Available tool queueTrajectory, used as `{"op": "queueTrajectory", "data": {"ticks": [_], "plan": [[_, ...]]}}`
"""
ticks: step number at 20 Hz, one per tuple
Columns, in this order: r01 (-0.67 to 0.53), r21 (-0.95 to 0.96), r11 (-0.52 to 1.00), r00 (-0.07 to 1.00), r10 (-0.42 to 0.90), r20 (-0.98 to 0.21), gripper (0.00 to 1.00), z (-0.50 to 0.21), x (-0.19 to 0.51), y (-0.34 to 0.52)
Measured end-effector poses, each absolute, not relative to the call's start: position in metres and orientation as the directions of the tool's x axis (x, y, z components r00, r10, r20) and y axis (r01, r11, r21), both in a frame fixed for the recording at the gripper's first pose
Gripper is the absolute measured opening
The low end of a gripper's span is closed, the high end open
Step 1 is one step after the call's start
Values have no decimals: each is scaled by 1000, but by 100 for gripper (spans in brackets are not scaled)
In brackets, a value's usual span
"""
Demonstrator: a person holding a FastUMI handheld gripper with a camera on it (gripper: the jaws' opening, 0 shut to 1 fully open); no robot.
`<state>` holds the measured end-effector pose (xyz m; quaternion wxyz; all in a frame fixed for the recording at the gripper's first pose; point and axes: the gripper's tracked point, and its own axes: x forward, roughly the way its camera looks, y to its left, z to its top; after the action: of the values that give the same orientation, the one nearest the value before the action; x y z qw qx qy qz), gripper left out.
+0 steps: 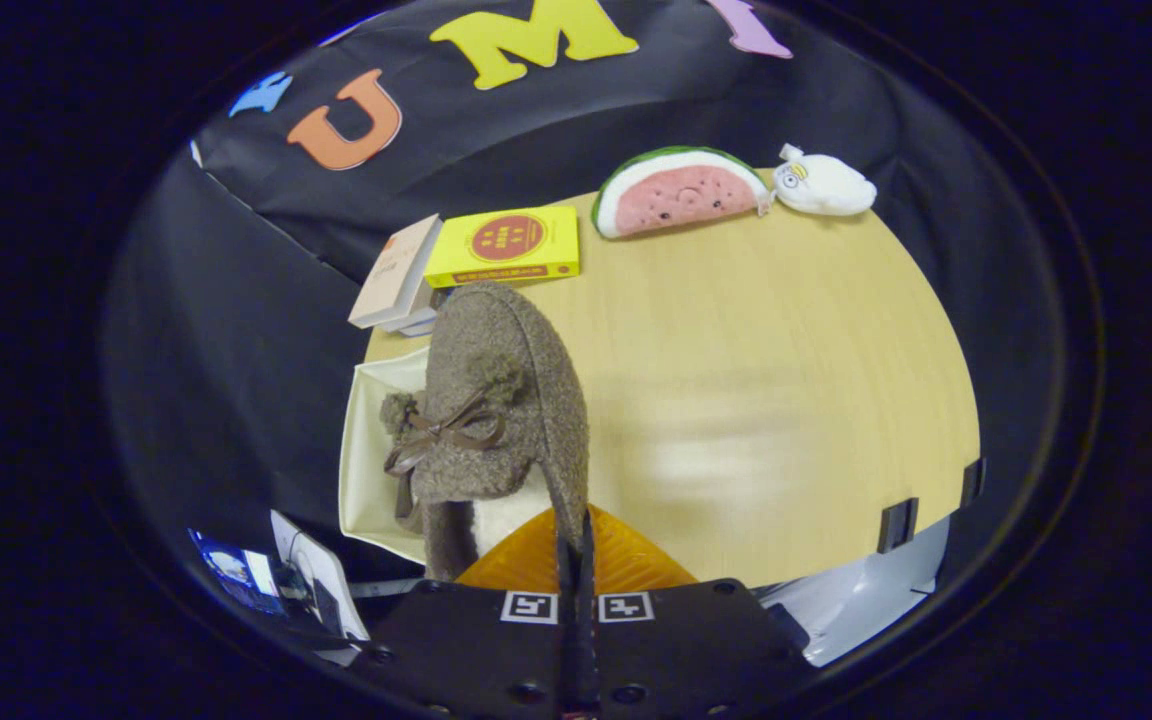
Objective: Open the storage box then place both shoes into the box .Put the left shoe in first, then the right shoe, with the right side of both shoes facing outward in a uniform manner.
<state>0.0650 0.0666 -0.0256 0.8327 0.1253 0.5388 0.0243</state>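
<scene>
Between the two fingers of the gripper, which are drawn almost together, the thin heel edge of a brown felt slipper is pinched, so the claw is clenched on the shoe. The slipper is held with its toe pointing away toward 12 o'clock, and a brown ribbon bow with small pompoms is seen on its upper, at about 11 o'clock from the fingertips. A pale fleece lining is visible at the slipper's opening, just left of the fingers.

Under and to the left of the slipper, at 10 o'clock, a cream fabric storage box is seen at the near left corner of the wooden table; whether it stands open cannot be told.

Beyond the slipper's toe, at 12 o'clock, a yellow book is laid flat, and just beside it at 11 o'clock a stack of pale books is found. Farther off at 1 o'clock, a watermelon-slice plush is set, with a white plush toy near it. The way toward these is blocked by the slipper itself.
</scene>
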Motion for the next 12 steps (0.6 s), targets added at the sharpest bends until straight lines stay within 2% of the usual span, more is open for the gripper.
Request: {"op": "queueTrajectory", "data": {"ticks": [6, 12], "plan": [[56, 206, 977, 460, 158, -873, 0, -47, 86, 162], [81, 192, 978, 515, 124, -848, 0, -83, 102, 220]]}}
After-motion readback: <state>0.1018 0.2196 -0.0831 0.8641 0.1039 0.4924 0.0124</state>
